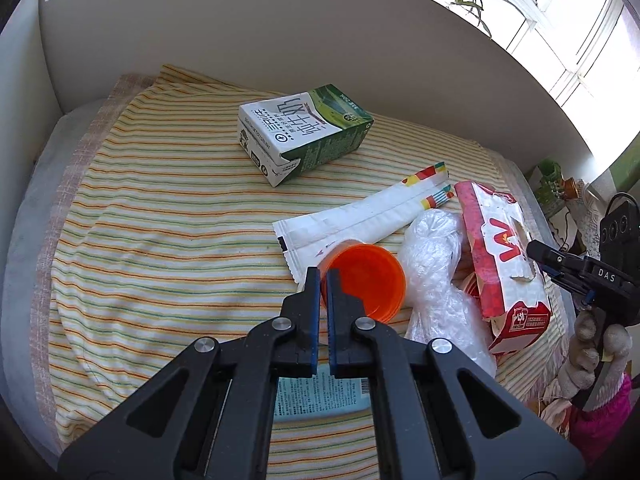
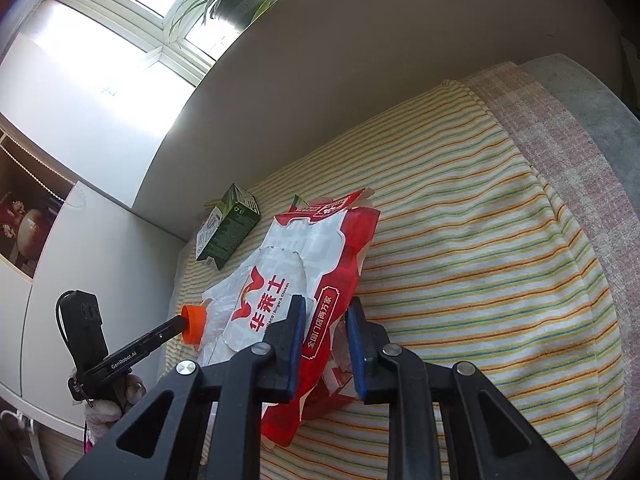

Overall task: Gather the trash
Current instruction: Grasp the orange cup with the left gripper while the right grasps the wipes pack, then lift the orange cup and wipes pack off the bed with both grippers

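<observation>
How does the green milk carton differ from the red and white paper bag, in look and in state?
The green milk carton keeps its box shape with sharp edges, while the red and white paper bag is torn and crumpled. The carton lies free, touched by no gripper; the bag has the right gripper closed on its edge. The carton lies apart by the wall, while the bag lies against clear plastic wrap. Both lie on the striped cloth.

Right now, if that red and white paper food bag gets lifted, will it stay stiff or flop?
The red and white paper bag is torn and creased, so it will probably sag and crumple. It looks nearly empty, likely light. Its ragged edges may tear further.
</observation>
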A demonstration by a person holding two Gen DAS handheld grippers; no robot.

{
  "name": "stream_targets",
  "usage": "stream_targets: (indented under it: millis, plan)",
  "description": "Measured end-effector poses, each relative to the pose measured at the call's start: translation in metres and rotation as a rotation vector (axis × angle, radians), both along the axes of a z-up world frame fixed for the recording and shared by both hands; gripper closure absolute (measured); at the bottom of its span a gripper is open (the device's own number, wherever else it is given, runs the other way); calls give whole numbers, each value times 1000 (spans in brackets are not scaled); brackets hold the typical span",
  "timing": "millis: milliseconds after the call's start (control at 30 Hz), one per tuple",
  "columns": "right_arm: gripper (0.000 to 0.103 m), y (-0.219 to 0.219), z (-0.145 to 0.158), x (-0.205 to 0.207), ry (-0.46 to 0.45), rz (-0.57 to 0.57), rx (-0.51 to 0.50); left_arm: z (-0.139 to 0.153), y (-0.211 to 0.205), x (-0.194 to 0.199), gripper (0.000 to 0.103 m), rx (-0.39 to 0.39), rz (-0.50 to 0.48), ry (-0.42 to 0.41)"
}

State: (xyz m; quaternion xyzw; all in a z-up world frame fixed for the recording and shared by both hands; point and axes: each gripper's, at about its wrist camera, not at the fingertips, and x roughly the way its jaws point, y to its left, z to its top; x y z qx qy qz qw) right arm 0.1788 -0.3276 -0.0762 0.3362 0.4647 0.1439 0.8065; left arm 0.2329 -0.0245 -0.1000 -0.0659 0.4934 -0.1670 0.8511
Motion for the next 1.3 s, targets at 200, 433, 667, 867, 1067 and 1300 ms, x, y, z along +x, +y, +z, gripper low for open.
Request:
stream_targets:
  millis: [200, 433, 667, 867, 1067, 1300]
  plan:
    - [89, -2, 15, -6, -37, 2, -25, -8, -9, -2, 103, -46, -30, 35]
    - [92, -5, 32, -16, -75, 5, -53, 0, -20, -12, 103, -1, -46, -17]
    - [94, -4, 59, -29, -146, 0, -95, 18, -10, -21, 103, -11, -26, -60]
    - [94, -1, 85, -48, -200, 12, -109, 35, 1, -42, 103, -14, -19, -94]
    - [94, 3, 105, -73, -237, 28, -108, 44, 15, -73, 103, -18, -8, -116]
    - [94, 7, 117, -114, -256, 58, -84, 50, 25, -121, 103, -21, -6, -144]
